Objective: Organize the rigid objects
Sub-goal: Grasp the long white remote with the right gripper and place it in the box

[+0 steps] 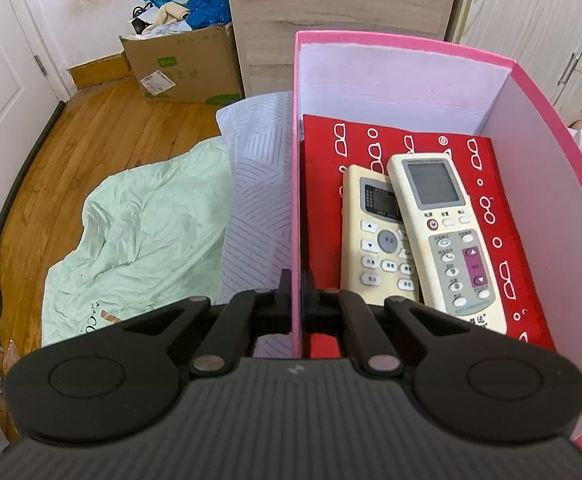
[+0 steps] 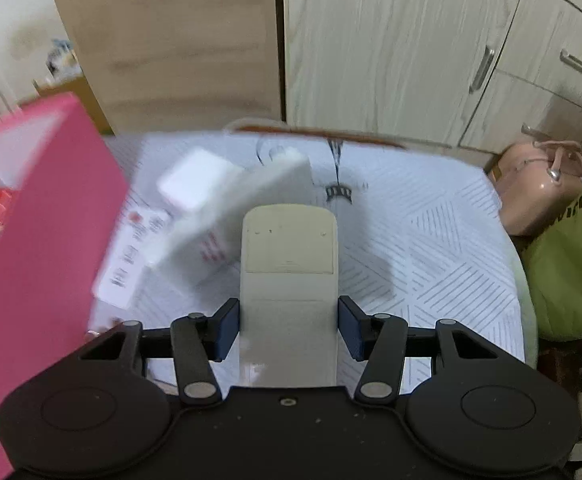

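Our left tool (image 1: 297, 300) is clamped narrow on the left wall of the pink box (image 1: 563, 216). Inside the box: two air-conditioner remotes (image 1: 445, 236) side by side on a red case (image 1: 503, 208). Our right tool (image 2: 289, 326) grips a third, beige remote (image 2: 289, 280) (back side up) just right of the box, above the bed (image 2: 451, 248); white boxes (image 2: 211, 208) beside the pink box are blurred.

2 cream remotes (image 1: 411, 240) lie face-up, overlapping, in pink box (image 1: 551, 240); 3rd remote (image 2: 289, 280) back-side up.
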The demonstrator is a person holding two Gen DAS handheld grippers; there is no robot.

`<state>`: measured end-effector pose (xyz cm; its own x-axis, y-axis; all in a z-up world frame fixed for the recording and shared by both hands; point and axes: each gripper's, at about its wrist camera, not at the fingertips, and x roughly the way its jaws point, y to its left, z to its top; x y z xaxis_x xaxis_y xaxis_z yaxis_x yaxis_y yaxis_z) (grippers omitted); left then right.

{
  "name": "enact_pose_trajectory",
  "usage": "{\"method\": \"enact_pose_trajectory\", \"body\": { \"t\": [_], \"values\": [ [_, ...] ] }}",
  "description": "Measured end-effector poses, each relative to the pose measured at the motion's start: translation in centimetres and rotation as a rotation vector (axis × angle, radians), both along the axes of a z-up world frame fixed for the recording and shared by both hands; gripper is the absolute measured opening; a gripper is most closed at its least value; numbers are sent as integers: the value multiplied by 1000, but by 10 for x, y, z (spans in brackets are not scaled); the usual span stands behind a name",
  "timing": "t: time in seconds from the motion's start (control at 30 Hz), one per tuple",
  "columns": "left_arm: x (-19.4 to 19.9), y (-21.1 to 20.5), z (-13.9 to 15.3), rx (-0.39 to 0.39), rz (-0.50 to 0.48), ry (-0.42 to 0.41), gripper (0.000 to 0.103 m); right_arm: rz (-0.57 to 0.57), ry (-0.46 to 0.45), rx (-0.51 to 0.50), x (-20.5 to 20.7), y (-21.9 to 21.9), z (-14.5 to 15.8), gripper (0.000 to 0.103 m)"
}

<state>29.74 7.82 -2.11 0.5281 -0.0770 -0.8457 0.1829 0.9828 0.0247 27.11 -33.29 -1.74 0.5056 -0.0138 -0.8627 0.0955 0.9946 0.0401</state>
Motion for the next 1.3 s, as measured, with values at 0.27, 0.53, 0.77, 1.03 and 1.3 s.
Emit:
{"method": "enact_pose_trajectory", "body": {
  "t": [0.27,0.53,0.77,1.03,1.3],
  "values": [
    [-2,1,1,-2,-6,-9,2,73,-176,41,-36,15,47,57],
    [-3,3,1,-1,-6,-9,2,204,-446,214,-72,42,114,57],
    [-4,7,2,-11,-15,-29,2,359,-442,381,-80,92,128,58],
    [-5,11,3,-36,-12,-29,2,359,-206,510,-40,148,78,58],
    [-4,12,1,-43,-17,-29,2,239,-19,618,15,174,26,58]
  ]
}}
